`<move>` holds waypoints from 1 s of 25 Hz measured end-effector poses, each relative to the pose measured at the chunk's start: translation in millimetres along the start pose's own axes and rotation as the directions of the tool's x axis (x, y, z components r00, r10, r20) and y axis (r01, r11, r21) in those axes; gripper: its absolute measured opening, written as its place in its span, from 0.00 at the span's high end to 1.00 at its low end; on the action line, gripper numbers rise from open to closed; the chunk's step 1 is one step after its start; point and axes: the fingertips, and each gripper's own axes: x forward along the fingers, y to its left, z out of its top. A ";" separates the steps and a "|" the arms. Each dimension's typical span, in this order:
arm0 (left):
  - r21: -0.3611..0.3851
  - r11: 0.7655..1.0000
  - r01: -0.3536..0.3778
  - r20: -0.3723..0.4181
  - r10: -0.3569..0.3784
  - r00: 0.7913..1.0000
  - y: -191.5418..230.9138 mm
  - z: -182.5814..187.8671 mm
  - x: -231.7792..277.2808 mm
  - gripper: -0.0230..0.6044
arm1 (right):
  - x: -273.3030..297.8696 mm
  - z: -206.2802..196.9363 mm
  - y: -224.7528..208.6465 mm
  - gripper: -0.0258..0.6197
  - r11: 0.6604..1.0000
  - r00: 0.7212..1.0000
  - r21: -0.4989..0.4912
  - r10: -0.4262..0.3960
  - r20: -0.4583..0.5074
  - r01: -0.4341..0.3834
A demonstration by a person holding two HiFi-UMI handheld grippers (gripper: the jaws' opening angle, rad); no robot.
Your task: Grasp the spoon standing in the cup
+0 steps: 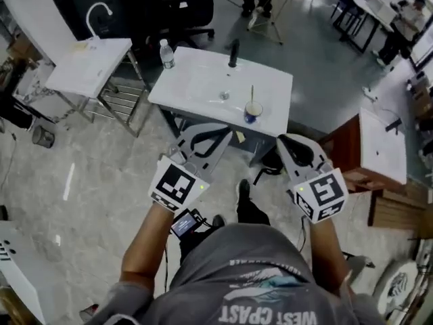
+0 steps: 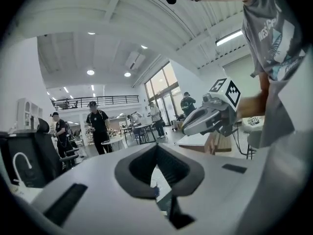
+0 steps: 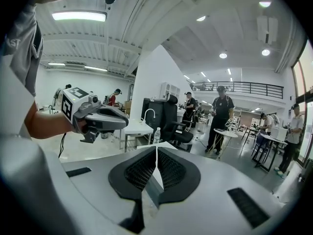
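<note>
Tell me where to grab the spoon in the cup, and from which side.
Grip the spoon's bare handle above the cup's rim; its bowl is sunk inside. It stands nearly upright near the table's near edge, so probably come in level from the person's side, jaws flanking the handle.

Ahead of you, a white worktop carries a clear water bottle at its far left corner and a dark upright object at its far edge. To your left, a second table bears a white faucet.
</note>
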 end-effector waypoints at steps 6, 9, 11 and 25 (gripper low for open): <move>-0.012 1.000 -0.023 -0.021 0.023 1.000 20.6 -12.6 6.1 0.96 | 27.6 0.3 -7.3 0.91 1.000 1.000 0.002 0.030 -0.003 -0.030; -0.028 0.999 -0.031 -0.028 0.030 0.999 31.7 -20.2 14.4 0.96 | 42.7 -2.3 -14.5 0.91 0.999 0.999 0.004 0.039 -0.007 -0.039; -0.030 0.999 -0.030 -0.035 0.028 0.999 35.6 -24.3 22.8 0.96 | 50.2 -5.3 -22.2 0.91 0.999 0.999 0.008 0.041 -0.013 -0.041; -0.070 0.996 -0.049 -0.103 0.041 0.994 65.6 -49.1 78.1 0.96 | 106.2 -33.3 -77.8 0.91 0.994 0.993 0.039 0.102 -0.064 -0.099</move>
